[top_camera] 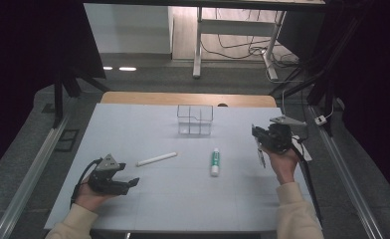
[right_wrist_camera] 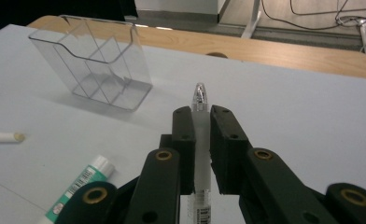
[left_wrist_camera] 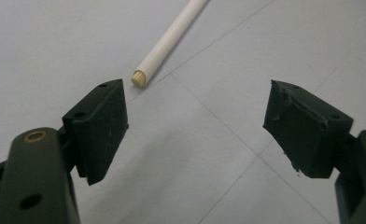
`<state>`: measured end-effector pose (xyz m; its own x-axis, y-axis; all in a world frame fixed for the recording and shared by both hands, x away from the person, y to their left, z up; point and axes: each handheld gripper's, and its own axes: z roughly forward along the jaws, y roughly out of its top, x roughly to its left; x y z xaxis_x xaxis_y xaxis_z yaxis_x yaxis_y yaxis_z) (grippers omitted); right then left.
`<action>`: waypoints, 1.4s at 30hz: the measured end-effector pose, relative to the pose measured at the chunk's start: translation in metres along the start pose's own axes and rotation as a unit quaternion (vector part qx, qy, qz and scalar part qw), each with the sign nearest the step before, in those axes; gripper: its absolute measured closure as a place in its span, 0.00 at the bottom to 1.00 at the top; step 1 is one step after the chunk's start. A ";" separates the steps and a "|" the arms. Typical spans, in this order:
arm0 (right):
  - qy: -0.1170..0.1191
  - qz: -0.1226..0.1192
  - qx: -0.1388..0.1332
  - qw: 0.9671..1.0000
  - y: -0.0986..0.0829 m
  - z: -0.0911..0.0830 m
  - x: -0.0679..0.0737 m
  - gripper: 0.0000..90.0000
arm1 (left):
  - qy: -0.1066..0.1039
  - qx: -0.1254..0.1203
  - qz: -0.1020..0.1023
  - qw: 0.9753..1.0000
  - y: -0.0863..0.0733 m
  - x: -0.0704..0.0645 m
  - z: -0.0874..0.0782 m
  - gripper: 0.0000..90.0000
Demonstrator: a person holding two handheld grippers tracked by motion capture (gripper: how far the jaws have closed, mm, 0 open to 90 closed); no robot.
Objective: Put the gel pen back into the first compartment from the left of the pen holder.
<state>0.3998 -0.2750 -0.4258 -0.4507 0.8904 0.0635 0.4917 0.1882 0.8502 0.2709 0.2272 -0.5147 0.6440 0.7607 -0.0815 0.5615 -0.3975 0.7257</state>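
Pen [right_wrist_camera: 199, 122] sits clamped in the right tool [right_wrist_camera: 199, 126] near the surface's right edge; left tool [left_wrist_camera: 195, 126] gapes beside the stick [left_wrist_camera: 165, 44]. Next, probably: carry the pen to the organizer [right_wrist_camera: 95, 63].

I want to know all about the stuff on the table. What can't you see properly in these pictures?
- Pen: right gripper view, its middle is hidden between the right hand-held gripper's jaws; its lower end is cut off by the bottom edge.
- Glue stick: high view, label print too small to read; right gripper view, bottom edge cuts it off.
- White stick: left gripper view, far end cut off by the top edge.
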 end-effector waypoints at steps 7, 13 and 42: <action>0.012 -0.011 -0.015 1.000 0.008 0.002 0.011 0.89 | 0.000 -0.001 0.000 1.000 0.000 0.000 0.000 0.24; 0.020 -0.018 -0.021 0.999 0.014 0.005 0.021 0.89 | 0.000 -0.001 0.000 1.000 0.000 0.001 0.000 0.24; 0.060 -0.024 -0.070 0.995 0.042 0.018 0.051 0.89 | -0.001 -0.003 -0.003 1.000 0.000 0.001 0.000 0.24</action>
<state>0.4107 -0.2148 -0.3963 -0.5609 0.8245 0.0754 0.3625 0.1627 0.9177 0.2715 0.2282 -0.5146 0.6419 0.7619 -0.0862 0.5613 -0.3903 0.7298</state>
